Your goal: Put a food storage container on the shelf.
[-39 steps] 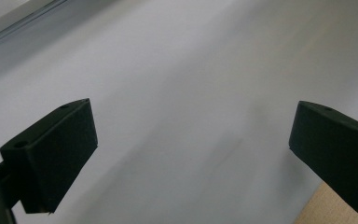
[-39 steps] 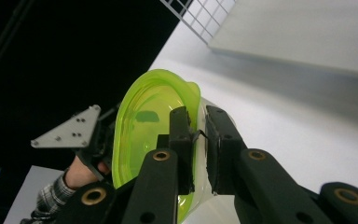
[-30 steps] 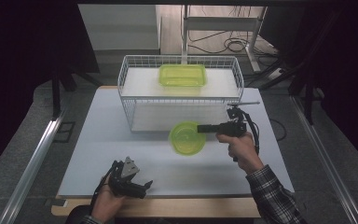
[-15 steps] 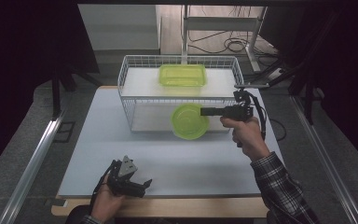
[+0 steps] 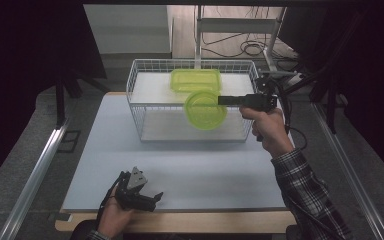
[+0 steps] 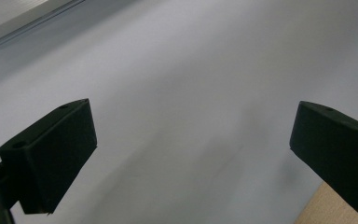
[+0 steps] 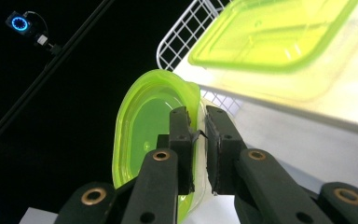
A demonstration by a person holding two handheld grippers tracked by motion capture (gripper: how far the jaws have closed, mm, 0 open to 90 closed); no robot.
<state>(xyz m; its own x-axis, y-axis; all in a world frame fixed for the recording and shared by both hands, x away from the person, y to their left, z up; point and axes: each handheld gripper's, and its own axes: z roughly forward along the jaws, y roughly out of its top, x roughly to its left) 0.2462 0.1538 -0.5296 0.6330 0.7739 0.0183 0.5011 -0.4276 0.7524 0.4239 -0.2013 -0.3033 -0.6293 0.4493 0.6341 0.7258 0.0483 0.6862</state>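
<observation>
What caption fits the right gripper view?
Right gripper pinches a round green container by its rim near a wire basket.

Your right gripper (image 7: 198, 140) has matt black plastic jaws with brass-coloured pivot pins. The bowl (image 5: 205, 110) it grips is glossy, translucent green plastic, as is the lid (image 5: 195, 80) on the rack. The rack (image 5: 139, 95) is white-coated wire mesh. The table (image 5: 180, 170) has a smooth, matt white top with a bare wood edge. Your sleeve (image 5: 307, 197) is checked woven cloth.
</observation>
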